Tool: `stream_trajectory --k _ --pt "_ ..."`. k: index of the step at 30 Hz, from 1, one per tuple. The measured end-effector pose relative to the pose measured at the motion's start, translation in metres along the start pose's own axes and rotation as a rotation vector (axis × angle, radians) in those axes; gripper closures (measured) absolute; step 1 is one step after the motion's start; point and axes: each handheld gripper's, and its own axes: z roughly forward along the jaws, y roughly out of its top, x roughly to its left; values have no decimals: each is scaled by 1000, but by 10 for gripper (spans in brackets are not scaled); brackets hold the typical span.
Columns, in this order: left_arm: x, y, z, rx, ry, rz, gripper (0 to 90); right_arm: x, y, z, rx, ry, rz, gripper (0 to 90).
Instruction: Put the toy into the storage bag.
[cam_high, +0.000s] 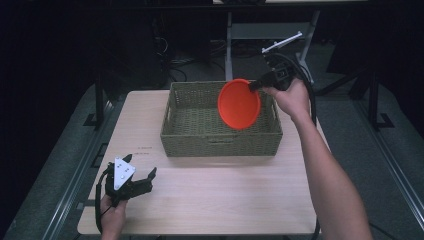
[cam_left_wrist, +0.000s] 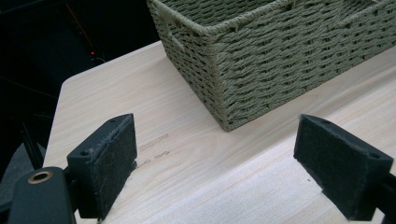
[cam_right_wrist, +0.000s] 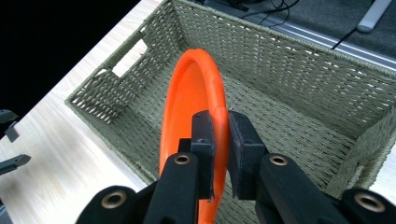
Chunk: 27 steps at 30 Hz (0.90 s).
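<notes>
Where dark room surrounds pale wooden table (cam_high: 215, 200): left gripper (cam_high: 137, 181) jaws wide, right gripper (cam_right_wrist: 219, 140) pinching orange plate (cam_high: 239, 104).

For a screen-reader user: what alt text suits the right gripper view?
The right gripper pinches the rim of an orange plate, held on edge above an empty woven basket. The basket sits on a pale wooden table.

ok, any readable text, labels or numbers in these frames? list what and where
None legible.
Faint dark marks on the table near its left edge, in front of the basket: printed or stamped, too small and blurred to read.
Orange plate, basket and both tools: no visible lettering.
</notes>
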Motion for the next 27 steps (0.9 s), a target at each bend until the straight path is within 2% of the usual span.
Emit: stream_trajectory --k 7,27 --pt "1 0 0 3 1 -2 127 1 1 10 -24 -8 10 815" --pt "2 -1 -1 6 -2 2 127 -11 1 46 2 -46 35 814"
